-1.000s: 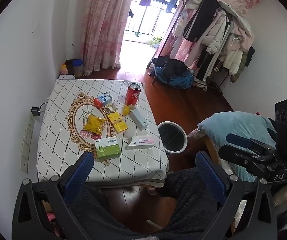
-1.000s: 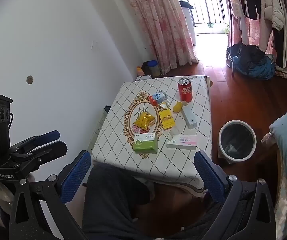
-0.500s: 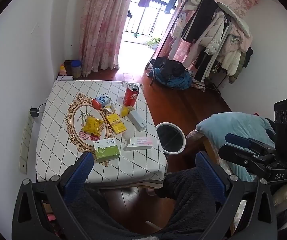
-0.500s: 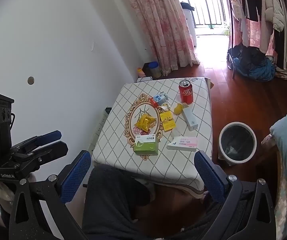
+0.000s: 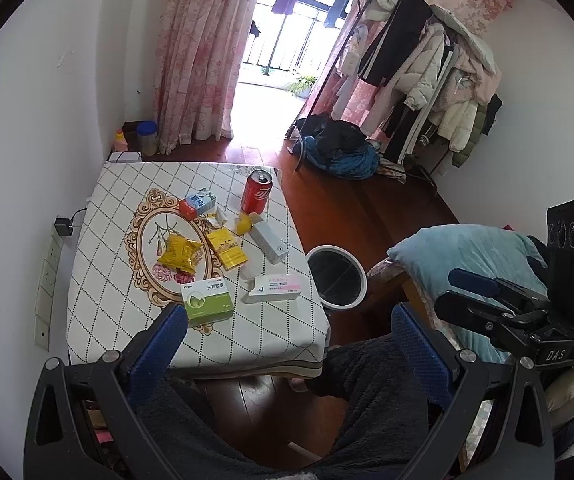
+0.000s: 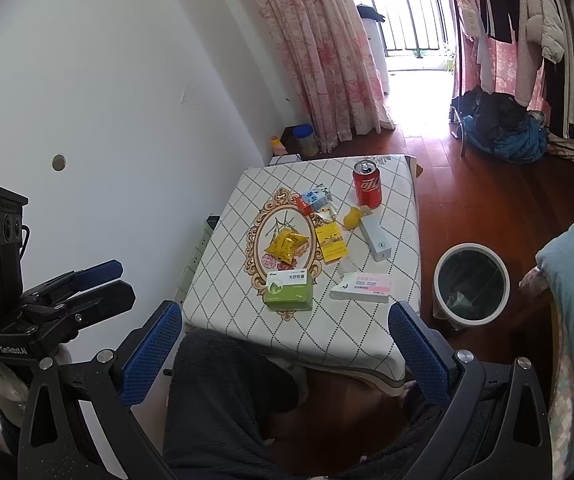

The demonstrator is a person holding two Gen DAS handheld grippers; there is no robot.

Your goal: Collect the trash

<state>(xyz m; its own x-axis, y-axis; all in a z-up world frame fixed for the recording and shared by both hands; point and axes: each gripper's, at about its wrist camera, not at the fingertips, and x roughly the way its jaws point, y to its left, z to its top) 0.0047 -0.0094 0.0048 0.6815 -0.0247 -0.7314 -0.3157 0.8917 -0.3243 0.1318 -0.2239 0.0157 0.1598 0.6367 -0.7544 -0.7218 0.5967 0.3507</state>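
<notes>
Both grippers, left gripper [image 5: 287, 340] and right gripper [image 6: 285, 338], hover with jaws apart, empty; the light, stiff green cardboard medicine box [image 5: 207, 299] likely suits a grip across its 2 long sides.

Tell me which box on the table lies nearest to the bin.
The white and pink box near the table's front right corner; the green box and the long grey box lie farther from the bin.

red can [image 5: 256, 192] upright, boxes, wrappers strewn on table [image 5: 99, 280]; bin [image 5: 337, 275] beside
</notes>
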